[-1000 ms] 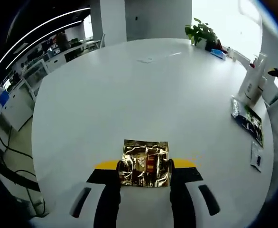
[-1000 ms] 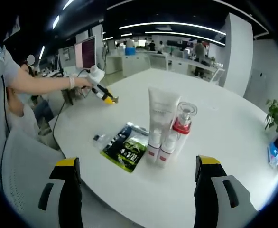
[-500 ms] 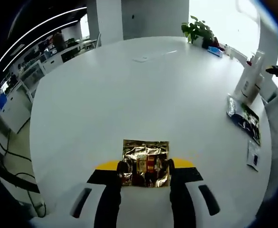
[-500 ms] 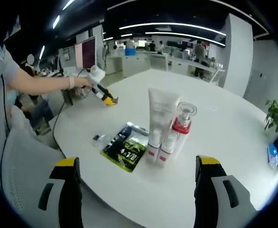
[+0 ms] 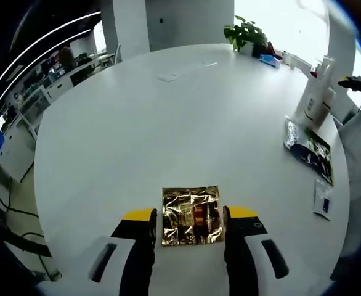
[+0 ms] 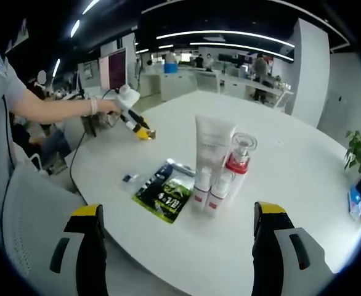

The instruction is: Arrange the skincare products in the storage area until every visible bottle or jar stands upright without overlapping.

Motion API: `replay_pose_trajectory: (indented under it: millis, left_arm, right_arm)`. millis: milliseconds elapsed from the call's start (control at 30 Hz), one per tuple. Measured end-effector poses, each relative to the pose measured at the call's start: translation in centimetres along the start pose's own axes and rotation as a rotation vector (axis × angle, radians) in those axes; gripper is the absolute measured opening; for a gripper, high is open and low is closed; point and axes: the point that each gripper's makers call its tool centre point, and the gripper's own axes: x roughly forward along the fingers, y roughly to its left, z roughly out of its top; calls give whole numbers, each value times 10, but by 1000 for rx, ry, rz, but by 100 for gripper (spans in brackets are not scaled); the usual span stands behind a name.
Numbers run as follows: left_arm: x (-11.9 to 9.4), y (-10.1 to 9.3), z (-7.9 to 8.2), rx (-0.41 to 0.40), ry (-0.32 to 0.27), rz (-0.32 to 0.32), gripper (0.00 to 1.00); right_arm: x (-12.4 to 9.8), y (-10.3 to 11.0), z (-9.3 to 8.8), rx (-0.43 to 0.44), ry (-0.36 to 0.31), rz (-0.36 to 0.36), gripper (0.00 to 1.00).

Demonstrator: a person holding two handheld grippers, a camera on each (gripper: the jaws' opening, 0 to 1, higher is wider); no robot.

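At a round white table [image 5: 168, 123] in an open office, we see the left gripper [image 5: 190, 222] clamped on a gold foil sachet [image 5: 191, 215], the packet lying flat on the tabletop with a jaw pressed against each side edge. Across the table, in the right gripper view, a tall white tube [image 6: 212, 148], a clear-capped pump bottle with a red collar [image 6: 238, 165] and two small white bottles [image 6: 209, 192] stand upright, bunched close together. A dark green sachet [image 6: 167, 192] lies flat just beside them. The right gripper [image 6: 175, 243] hangs above the near table edge, jaws wide apart and holding nothing.
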Motion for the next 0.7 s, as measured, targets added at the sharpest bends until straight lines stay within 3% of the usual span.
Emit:
replay_pose_trajectory:
  millis: [133, 433, 700]
  left_arm:
    - [1, 0, -2, 24, 24, 12, 55]
    - [6, 2, -8, -18, 44, 1, 53]
    - [5, 5, -10, -48, 44, -5, 45]
  right_arm:
    - [1, 2, 1, -3, -2, 7, 100]
    - [0, 2, 2, 2, -9, 7, 100]
    - [1, 3, 2, 0, -9, 9, 100]
